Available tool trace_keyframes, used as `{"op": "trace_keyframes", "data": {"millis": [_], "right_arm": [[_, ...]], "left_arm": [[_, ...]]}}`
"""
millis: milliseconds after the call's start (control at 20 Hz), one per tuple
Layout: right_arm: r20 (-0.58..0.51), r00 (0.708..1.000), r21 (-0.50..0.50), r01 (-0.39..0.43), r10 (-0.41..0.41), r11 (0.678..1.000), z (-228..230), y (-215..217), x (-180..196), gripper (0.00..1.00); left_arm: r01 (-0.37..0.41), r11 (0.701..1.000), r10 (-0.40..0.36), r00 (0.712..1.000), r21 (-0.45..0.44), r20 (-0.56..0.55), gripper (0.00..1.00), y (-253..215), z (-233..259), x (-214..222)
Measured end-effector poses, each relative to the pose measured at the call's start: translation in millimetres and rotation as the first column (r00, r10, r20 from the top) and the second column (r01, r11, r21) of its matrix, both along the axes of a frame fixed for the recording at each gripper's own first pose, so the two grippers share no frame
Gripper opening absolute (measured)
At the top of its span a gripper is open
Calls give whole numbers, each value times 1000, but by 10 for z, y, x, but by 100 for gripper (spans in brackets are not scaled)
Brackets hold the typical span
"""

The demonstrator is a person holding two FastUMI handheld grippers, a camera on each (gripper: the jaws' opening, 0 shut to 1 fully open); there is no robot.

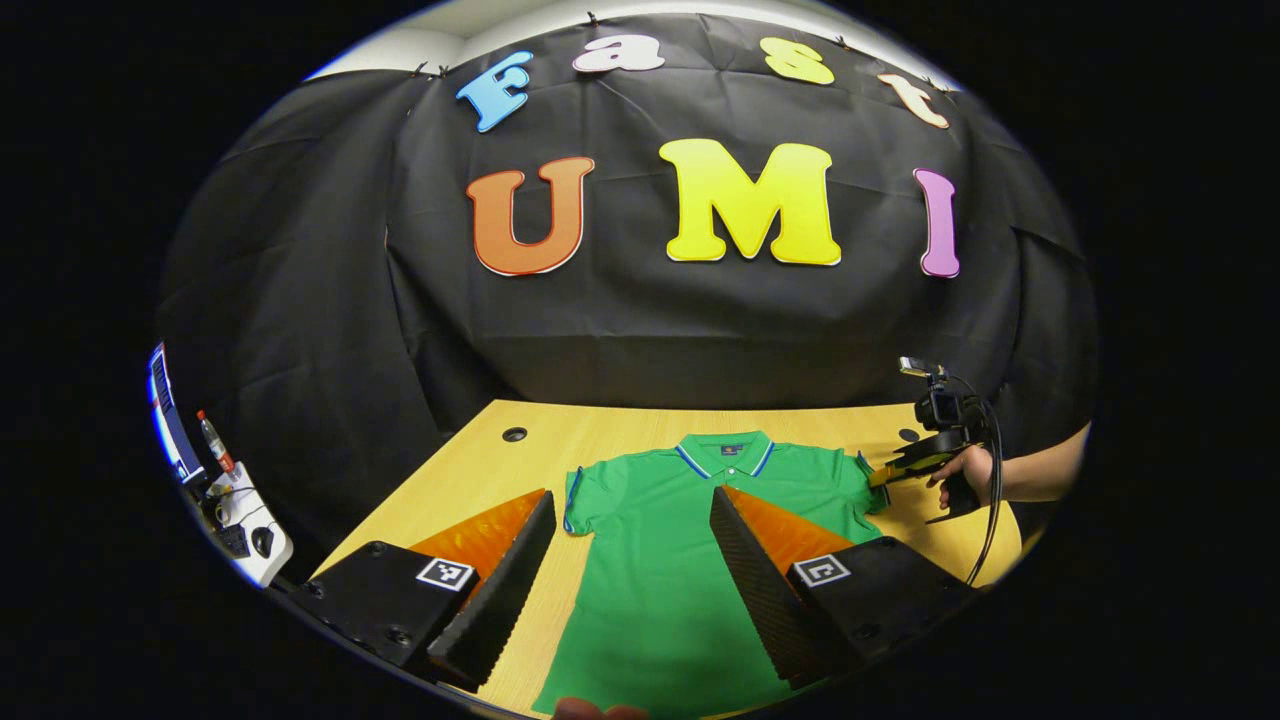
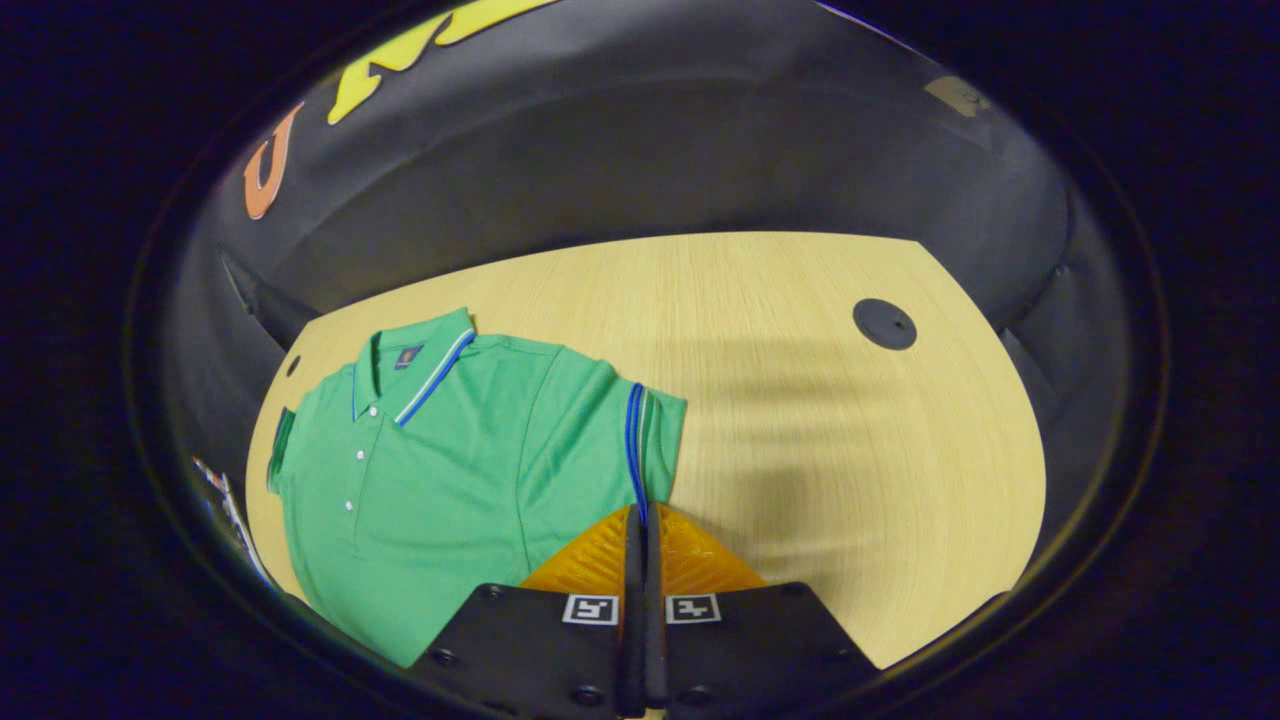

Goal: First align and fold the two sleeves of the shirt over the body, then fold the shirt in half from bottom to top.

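Left gripper: fingers spread wide, nothing between | Right gripper: fingers closed, apparently pinching sleeve hem | Hand: grips right gripper.

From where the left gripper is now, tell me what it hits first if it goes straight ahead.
Likely the green shirt: the open left gripper points over its body toward the collar. Its height above the cloth is unclear; beyond lies the table.
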State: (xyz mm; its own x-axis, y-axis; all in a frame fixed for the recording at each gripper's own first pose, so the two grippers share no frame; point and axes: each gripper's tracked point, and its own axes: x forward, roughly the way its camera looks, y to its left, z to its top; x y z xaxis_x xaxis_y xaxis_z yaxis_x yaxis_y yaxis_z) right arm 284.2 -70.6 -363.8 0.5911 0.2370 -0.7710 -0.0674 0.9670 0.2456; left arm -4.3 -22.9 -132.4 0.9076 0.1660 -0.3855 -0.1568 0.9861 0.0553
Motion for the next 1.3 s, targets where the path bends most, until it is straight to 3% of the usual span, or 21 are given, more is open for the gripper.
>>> {"op": "trace_keyframes", "data": {"millis": [200, 500, 850, 1250, 1300], "right_arm": [[32, 999, 60, 20, -22, 998, 286, 56, 40, 2], [75, 997, 43, 21, -24, 999, 597, 172, 30, 2], [132, 989, -14, -66, 67, 998, 893, 769, 74, 2], [112, 984, -26, -136, 139, 990, 759, 1473, 91, 0], [122, 983, -11, -139, 139, 990, 774, 1554, 121, 9]], "left_arm": [[-21, 1000, 21, 1000, -14, 5, 99, 87, 11, -23], [-26, 999, 26, 1000, -26, 11, 100, 187, 8, -33], [-62, 997, 62, 998, -51, 13, 100, 464, -14, -117], [-133, 990, 133, 991, -36, 10, 100, 939, -15, -315], [-142, 989, 142, 990, -40, 6, 100, 984, -23, -327]]}}
